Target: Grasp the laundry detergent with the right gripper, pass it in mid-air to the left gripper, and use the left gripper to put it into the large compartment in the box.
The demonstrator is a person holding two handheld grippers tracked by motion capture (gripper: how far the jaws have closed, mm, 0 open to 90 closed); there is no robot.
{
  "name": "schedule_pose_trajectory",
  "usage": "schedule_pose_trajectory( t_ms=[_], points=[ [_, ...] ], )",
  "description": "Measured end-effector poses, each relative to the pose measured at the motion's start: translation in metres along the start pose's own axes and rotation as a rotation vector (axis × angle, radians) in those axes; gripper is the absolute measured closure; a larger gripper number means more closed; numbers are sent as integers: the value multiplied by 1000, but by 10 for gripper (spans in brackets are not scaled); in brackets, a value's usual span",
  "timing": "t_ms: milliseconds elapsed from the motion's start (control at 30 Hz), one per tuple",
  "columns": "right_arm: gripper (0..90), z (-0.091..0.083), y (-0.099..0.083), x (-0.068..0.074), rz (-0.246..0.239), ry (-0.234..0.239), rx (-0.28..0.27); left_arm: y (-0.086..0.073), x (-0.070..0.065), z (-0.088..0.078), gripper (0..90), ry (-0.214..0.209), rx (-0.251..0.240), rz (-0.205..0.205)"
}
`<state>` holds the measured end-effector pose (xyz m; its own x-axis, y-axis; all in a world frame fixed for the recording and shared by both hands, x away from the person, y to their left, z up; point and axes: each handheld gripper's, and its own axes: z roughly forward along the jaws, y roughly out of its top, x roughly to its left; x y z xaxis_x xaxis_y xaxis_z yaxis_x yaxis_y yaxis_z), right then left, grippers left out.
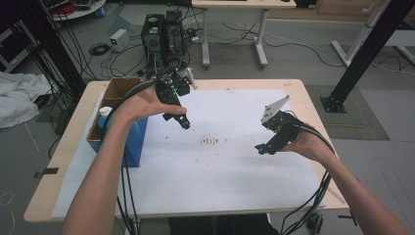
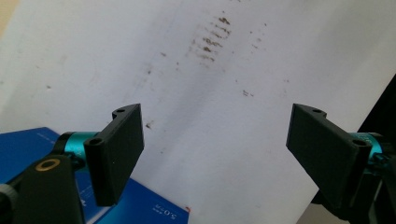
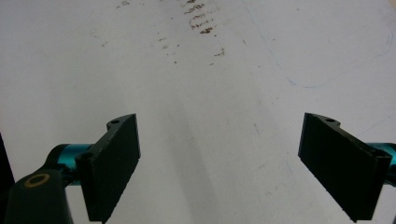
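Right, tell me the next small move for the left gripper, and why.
Probably swing the left gripper back toward the blue-sided cardboard box at the table's left edge to pick something. Its jaws stand wide with nothing between them over the stained white paper sheet, and the right gripper is open and empty too.

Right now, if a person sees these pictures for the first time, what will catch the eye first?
Probably the two hand-held grippers over the white sheet: the left gripper near the blue box at the table's left edge, the right gripper further right, both with jaws open and empty. Between them lies a patch of dark smudges.
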<state>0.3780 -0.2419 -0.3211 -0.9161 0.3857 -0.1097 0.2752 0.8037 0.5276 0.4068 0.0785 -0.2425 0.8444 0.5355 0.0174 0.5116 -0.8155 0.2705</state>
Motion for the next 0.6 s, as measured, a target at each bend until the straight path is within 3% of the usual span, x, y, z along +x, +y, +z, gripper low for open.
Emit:
schedule_pose_trajectory(
  t_ms=[600],
  points=[
    [120,-7,-7,0,35,-7,-6,-10,-14,37,192,-36,10,-5]
  ],
)
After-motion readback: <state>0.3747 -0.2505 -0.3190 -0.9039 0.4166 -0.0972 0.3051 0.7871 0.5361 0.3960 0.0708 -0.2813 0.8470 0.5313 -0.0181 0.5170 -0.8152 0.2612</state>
